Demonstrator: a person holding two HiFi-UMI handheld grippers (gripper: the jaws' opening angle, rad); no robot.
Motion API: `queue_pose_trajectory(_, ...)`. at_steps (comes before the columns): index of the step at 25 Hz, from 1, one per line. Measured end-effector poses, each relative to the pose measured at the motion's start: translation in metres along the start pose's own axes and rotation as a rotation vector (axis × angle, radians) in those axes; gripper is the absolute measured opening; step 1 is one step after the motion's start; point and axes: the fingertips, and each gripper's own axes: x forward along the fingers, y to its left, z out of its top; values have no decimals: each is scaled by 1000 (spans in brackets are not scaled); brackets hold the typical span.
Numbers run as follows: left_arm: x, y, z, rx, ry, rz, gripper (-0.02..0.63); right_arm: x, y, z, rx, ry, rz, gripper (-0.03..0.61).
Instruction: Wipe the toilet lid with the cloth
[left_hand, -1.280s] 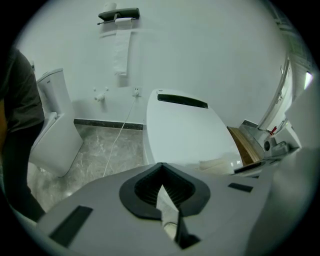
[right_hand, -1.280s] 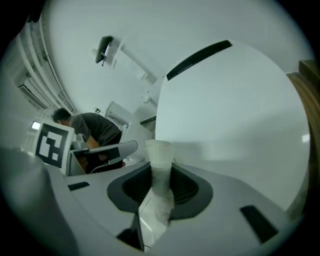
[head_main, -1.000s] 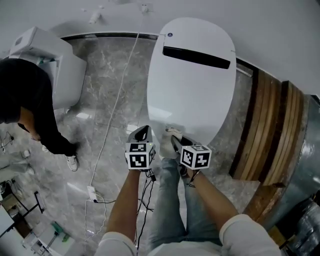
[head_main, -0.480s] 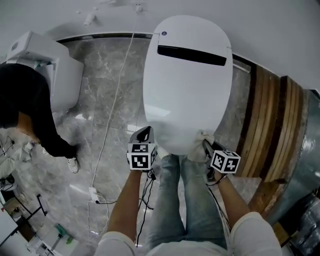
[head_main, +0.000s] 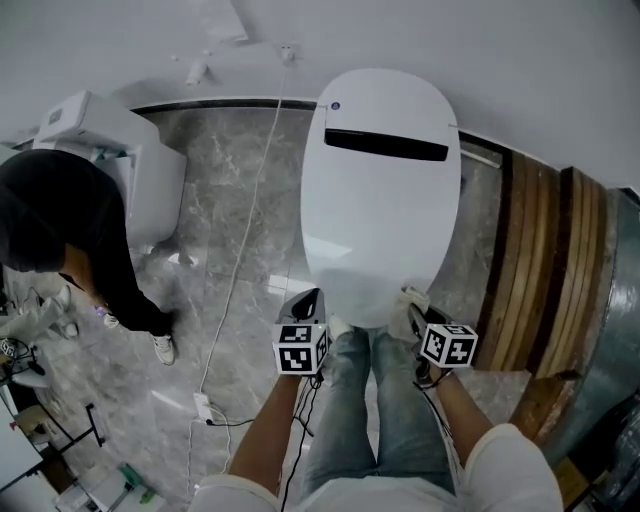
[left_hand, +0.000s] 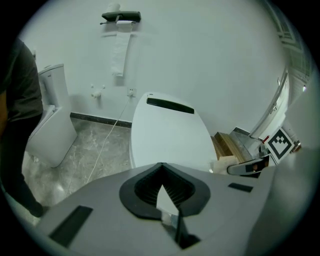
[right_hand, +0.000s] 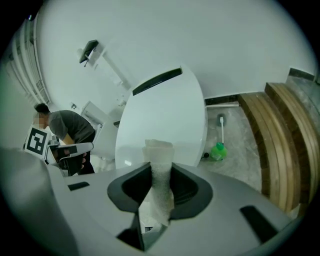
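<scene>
The right hand-held gripper (head_main: 414, 312) is clamped on a folded white cloth (head_main: 409, 298), whose free end stands out past the jaws, at the near right edge of the closed toilet lid (head_main: 380, 200). From that gripper the lid lies ahead and to the left. Its long axis runs away from the wearer's knees toward the wall, where a dark slot (head_main: 385, 143) crosses the far end, and the broad white top between looks bare. No view settles whether the cloth presses on the rim or hangs just above it. The left hand-held gripper (head_main: 306, 300) is closed with nothing between its jaws and hovers just off the lid's near left edge, above the marble floor (head_main: 220, 240). Both hands sit close to the near end, but the right one carries the cloth, so the next wiping stroke is likely its job, sweeping inward or up along the lid's length. Further out, a white cable (head_main: 250, 200) trails across the floor and a second toilet (head_main: 140, 160) stands at the left. A person in dark clothes (head_main: 60, 220) bends beside it, and wooden boards (head_main: 540, 250) lie at the right.
</scene>
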Motion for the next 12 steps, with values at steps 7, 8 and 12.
queue_pose_trajectory(7,-61,-24,36,-35,-29,23,12,-49,41,35,46,-52,14,99)
queue_pose_trajectory(8,-67,-27,47,-25,-39,23,13,-55,48,45,48,-67,16,98)
queue_pose_trajectory(12,-82,-41,107,27,-112,16,12,-70,75,102,28,-148,38,99)
